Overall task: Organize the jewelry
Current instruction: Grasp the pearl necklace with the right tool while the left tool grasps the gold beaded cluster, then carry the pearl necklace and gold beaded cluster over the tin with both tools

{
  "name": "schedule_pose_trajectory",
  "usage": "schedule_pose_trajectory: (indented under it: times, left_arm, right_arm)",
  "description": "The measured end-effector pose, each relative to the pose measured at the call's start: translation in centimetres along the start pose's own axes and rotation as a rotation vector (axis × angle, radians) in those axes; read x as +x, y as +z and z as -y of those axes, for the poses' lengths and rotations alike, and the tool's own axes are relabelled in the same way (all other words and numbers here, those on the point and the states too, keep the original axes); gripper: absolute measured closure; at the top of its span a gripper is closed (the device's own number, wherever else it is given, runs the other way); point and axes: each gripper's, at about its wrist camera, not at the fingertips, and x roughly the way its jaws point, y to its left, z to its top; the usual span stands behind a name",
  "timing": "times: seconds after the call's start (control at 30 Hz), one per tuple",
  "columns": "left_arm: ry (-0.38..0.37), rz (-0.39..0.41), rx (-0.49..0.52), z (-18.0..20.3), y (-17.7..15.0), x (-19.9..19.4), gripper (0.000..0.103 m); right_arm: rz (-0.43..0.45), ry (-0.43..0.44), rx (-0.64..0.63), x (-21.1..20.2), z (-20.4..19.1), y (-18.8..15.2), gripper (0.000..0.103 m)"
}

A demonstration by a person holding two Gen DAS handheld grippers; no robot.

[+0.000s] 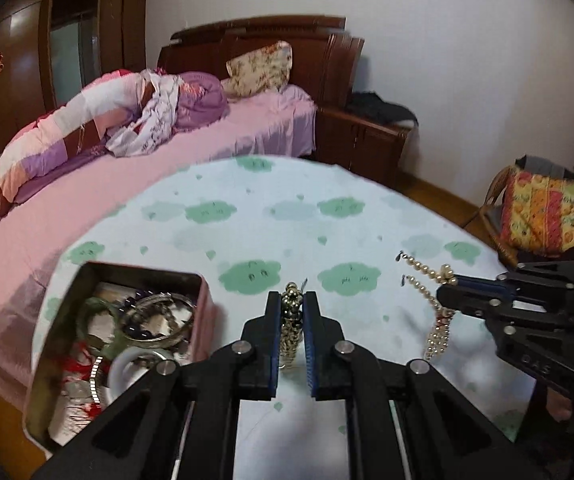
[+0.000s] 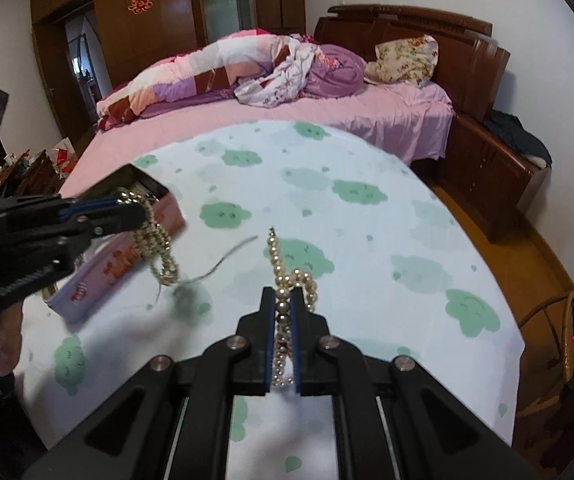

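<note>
**Q:** Left wrist view: what did your left claw have?

**A:** My left gripper (image 1: 292, 300) was clamped on a gold bead bracelet (image 1: 292, 320). The beads bunched between the blue pads, and the rest hung as a loop below them, clear of the table (image 1: 327, 208), which wore a white cloth printed with green clouds. In the right wrist view the same left gripper (image 2: 135, 210) came in from the left edge, the bracelet (image 2: 158, 246) dangling from its tip with a thin thread trailing off the loop.

**Q:** And your right claw?

**A:** My right gripper (image 2: 283, 300) was closed on a pearl strand (image 2: 283, 280). The pearls ran lengthwise between its pads, one clasp end stood up past the tips, and a loop spilled over the right finger. From the left wrist view the right gripper (image 1: 447, 292) sat near the table's right edge, with two pearl ends reaching up and left from it and the rest hanging below.

**Q:** Where was the jewelry box?

**A:** An open pink tin (image 1: 203, 308) sat at the table's near left edge, just left of my left claw. Inside lay bangles, a dark bead bracelet, a white ring-shaped piece and red thread, all heaped together. Beyond the table's far edge stood a bed (image 1: 247, 128) with pink sheets.
</note>
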Motion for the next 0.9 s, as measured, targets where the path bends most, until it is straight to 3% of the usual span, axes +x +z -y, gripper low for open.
schedule_pose_trajectory:
  times: [0.23,0.9]
  left_arm:
    - [0.011,0.085,-0.031,-1.8,1.3,-4.3,0.094]
    - [0.164,0.236,-0.127,-10.0,2.4,-12.5,0.094]
  right_arm:
    - [0.038,0.017,-0.024,-0.8,-1.3,1.8,0.095]
    - [0.132,0.103,-0.143,-1.7,-7.5,7.6,0.095]
